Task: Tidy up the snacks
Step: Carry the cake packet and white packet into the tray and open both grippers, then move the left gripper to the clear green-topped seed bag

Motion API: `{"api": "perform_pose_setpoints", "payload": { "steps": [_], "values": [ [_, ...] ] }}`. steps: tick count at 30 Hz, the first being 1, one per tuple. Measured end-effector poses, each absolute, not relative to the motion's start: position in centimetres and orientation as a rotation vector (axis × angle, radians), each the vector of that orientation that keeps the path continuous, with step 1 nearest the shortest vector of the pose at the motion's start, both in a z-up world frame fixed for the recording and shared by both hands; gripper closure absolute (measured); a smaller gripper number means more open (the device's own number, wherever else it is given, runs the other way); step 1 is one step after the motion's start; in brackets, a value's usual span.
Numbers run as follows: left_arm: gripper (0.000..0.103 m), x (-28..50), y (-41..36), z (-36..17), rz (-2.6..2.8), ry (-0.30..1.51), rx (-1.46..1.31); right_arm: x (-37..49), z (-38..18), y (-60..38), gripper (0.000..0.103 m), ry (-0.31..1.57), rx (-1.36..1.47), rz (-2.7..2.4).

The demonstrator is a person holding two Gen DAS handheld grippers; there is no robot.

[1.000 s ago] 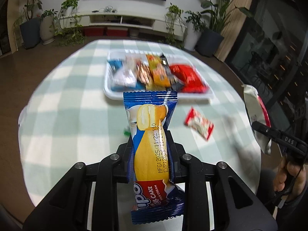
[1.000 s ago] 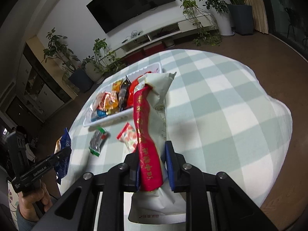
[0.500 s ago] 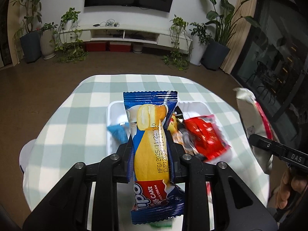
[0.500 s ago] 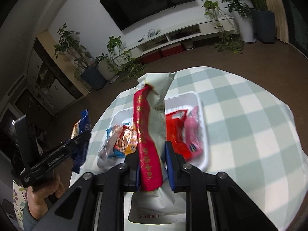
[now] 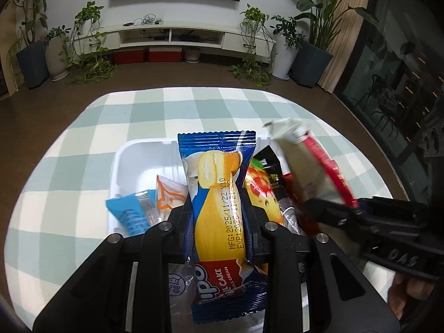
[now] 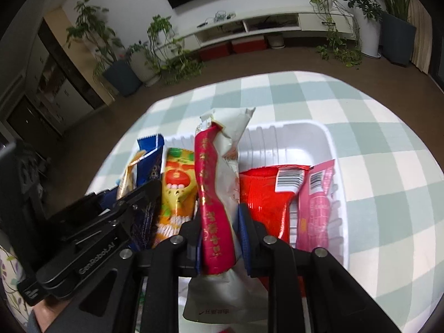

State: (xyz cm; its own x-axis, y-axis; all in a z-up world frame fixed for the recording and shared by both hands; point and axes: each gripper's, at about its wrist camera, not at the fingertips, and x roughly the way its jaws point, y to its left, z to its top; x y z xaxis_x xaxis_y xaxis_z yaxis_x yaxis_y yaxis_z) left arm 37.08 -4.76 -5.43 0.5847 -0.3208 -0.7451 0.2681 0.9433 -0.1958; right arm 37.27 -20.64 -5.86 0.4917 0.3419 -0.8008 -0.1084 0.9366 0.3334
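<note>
My left gripper (image 5: 219, 202) is shut on a blue and yellow roll cake packet (image 5: 219, 194) and holds it over the white tray (image 5: 125, 152). My right gripper (image 6: 217, 222) is shut on a white snack packet with a red band (image 6: 213, 194), also over the tray (image 6: 327, 138). The tray holds several snacks: a blue packet (image 5: 130, 216), an orange-printed clear packet (image 5: 166, 194), a yellow packet (image 6: 177, 183), a red packet (image 6: 263, 194) and a pink packet (image 6: 313, 202). The right gripper's packet shows in the left wrist view (image 5: 308, 166). The left gripper shows in the right wrist view (image 6: 91, 227).
The tray sits on a round table with a green and white checked cloth (image 5: 83, 127). Beyond the table are a brown floor, a white TV bench (image 5: 172, 33) and potted plants (image 5: 310, 55). The two grippers are close side by side over the tray.
Both grippers have moved forward and down over the tray, each still holding its packet. The tray now fills the lower middle of both views, and the grippers have come closer together.
</note>
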Motion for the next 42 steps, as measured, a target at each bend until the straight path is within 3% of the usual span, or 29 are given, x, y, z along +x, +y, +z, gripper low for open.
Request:
{"api": "perform_pose_setpoints", "payload": {
  "steps": [3,6,11,18,26,29,31,35,42],
  "values": [
    [0.076,37.3,-4.8,-5.8,-0.348,0.873,-0.058,37.5,-6.3,-20.1,0.079,1.027,0.225,0.265],
    [0.071,37.2,-4.8,-5.9,-0.356,0.872,-0.068,37.4,-5.9,-19.5,0.069,1.023,0.194,0.260],
    [0.048,36.7,-3.9,-4.8,-0.352,0.842,-0.086,37.0,-4.8,-19.8,0.065,1.002,0.196,0.245],
    [0.046,35.2,-3.7,-3.5,-0.363,0.815,-0.096,35.9,-3.2,-20.2,0.063,0.972,0.180,0.224],
    [0.035,33.2,-3.1,-1.9,-0.372,0.780,-0.104,34.3,-1.8,-20.6,0.060,0.940,0.177,0.215],
    [0.025,32.4,-2.7,-0.9,-0.381,0.769,-0.108,33.0,-1.4,-21.0,0.052,0.921,0.176,0.220],
    [0.020,31.7,-2.4,-0.1,-0.395,0.766,-0.102,31.5,-1.1,-21.6,0.039,0.897,0.192,0.231],
    [0.000,29.6,-2.1,1.9,-0.411,0.740,-0.091,27.4,-1.0,-22.8,0.022,0.859,0.257,0.297],
    [0.000,22.7,-2.2,4.9,-0.307,0.643,0.030,18.3,-2.8,-25.0,0.013,0.815,0.381,0.356]
  ]
}}
